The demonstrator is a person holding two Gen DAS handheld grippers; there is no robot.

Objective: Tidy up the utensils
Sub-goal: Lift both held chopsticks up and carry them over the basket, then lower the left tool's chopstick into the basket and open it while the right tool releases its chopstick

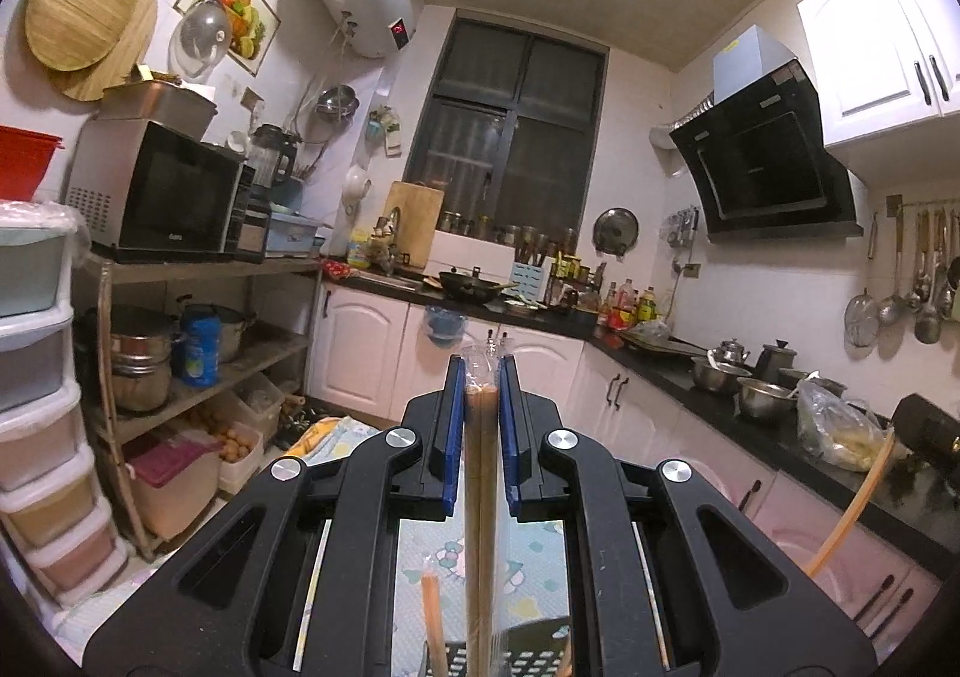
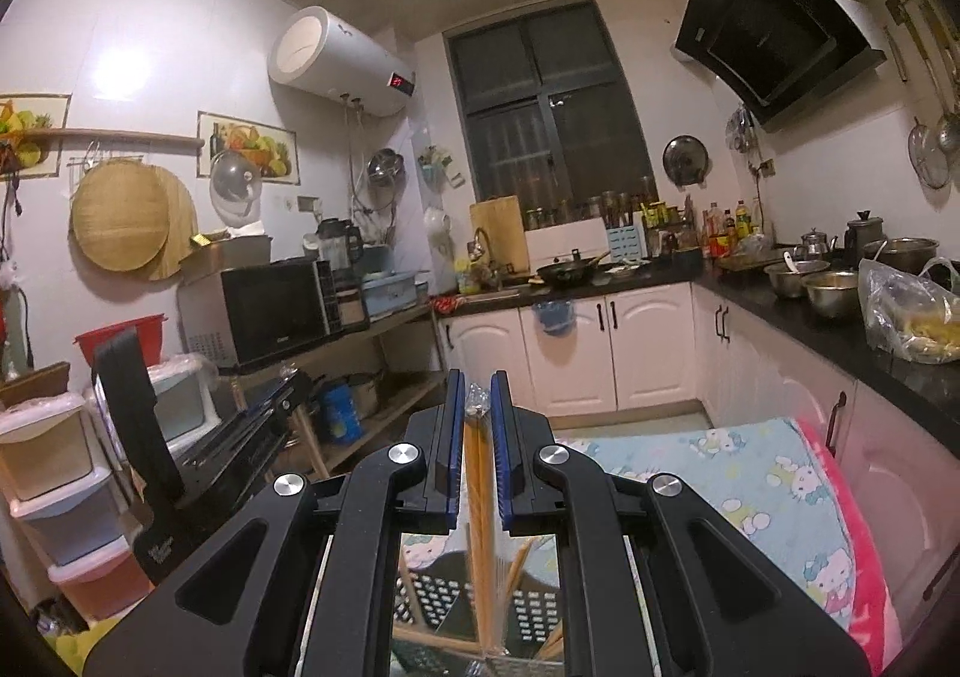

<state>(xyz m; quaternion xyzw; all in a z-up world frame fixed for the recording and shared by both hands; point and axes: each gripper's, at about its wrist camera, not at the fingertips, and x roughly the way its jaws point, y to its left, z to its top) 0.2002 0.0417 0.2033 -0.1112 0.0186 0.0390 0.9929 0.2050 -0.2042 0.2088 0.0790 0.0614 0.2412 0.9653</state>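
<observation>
My left gripper (image 1: 483, 362) is shut on a pair of dark brown chopsticks (image 1: 480, 467) in a clear plastic sleeve, which runs up between the blue pads and pokes out past the tips. In the right wrist view, my right gripper (image 2: 478, 377) is shut on a pair of lighter wooden chopsticks (image 2: 478, 467), also wrapped in clear plastic. Beneath both grippers stands a black perforated utensil holder (image 1: 528, 659) (image 2: 534, 611) with several loose chopsticks leaning in it. Both grippers point level across the kitchen.
The holder rests on a light blue cartoon-print cloth (image 2: 750, 473). A black counter (image 2: 840, 341) on the right carries steel bowls (image 2: 831, 290) and a plastic bag (image 2: 912, 317). On the left are a microwave (image 1: 162, 197) on a shelf and stacked plastic drawers (image 1: 36, 377). A black tool body (image 2: 138, 437) is close on the left.
</observation>
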